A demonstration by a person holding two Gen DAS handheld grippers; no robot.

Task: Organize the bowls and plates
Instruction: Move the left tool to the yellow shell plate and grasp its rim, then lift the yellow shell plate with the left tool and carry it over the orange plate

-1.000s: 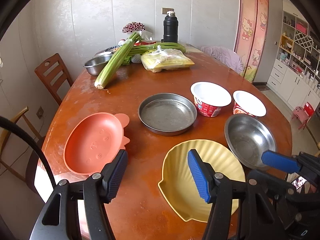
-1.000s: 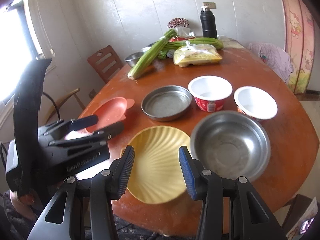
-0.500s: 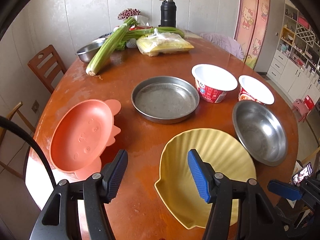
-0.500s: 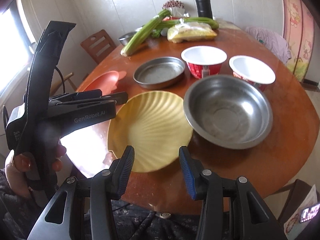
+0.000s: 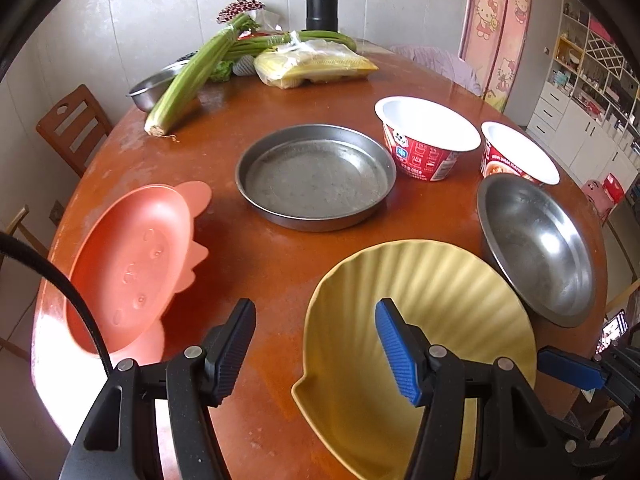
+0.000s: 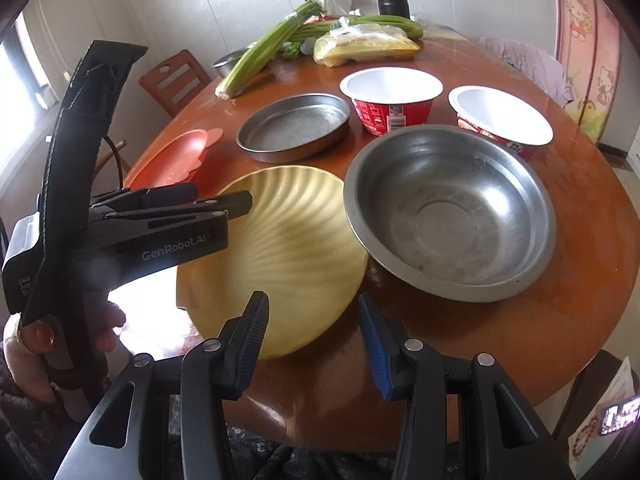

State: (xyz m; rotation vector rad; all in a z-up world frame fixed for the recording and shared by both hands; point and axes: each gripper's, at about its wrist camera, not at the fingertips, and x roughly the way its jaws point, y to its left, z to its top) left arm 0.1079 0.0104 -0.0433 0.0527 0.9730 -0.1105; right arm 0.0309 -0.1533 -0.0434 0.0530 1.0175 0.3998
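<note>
A yellow shell-shaped plate (image 5: pixel 440 304) (image 6: pixel 288 240) lies at the table's near edge. Left of it lies a pink pig-shaped plate (image 5: pixel 136 264) (image 6: pixel 176 156). Behind them sits a flat steel pan (image 5: pixel 316 176) (image 6: pixel 294 126). A steel bowl (image 5: pixel 536 248) (image 6: pixel 448 212) sits right of the yellow plate, with two red-and-white paper bowls (image 5: pixel 428 136) (image 6: pixel 390 92) (image 5: pixel 520 152) (image 6: pixel 500 116) behind it. My left gripper (image 5: pixel 316 348) (image 6: pixel 216 204) is open, low over the yellow plate's left rim. My right gripper (image 6: pixel 312 336) is open at the yellow plate's near edge.
At the back of the brown round table (image 5: pixel 248 248) lie celery stalks (image 5: pixel 192 80), a bagged yellow food pack (image 5: pixel 312 66), a small steel bowl (image 5: pixel 154 88) and a black thermos (image 5: pixel 321 2). A wooden chair (image 5: pixel 72 128) stands at the left.
Both grippers have moved forward and lower toward the table. The yellow plate now looms larger under both. Both stay open; no dish has moved.
</note>
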